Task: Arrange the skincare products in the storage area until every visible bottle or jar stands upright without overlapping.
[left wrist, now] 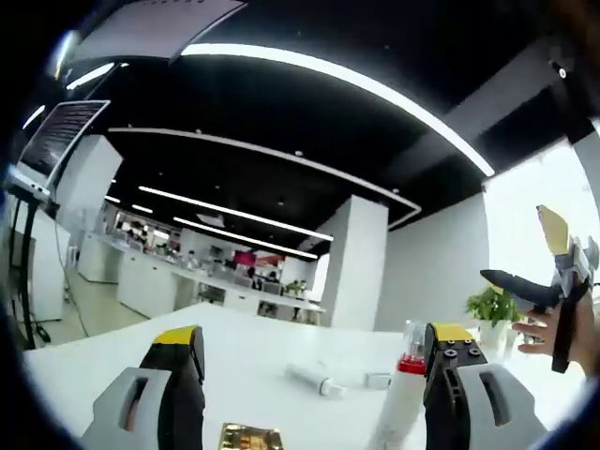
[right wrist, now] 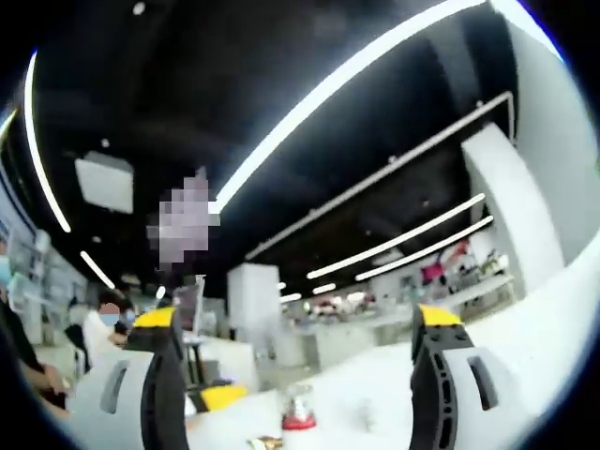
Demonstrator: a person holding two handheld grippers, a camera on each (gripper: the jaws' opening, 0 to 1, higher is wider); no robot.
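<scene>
Holding both grippers open above the white table (left wrist: 253, 356), your left gripper (left wrist: 314, 361) frames a lying white tube (left wrist: 314, 380) at center and an upright red-collared bottle (left wrist: 405, 398) near its right jaw, while your right gripper (right wrist: 295, 366) hovers empty.

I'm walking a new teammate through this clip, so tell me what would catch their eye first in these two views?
In the left gripper view, a red-collared bottle stands upright on the white table beside the open left hand-held gripper, with a white tube lying flat nearby. At the right edge, a hand holds the right hand-held gripper raised. Long ceiling light strips sweep across the right gripper view.
</scene>
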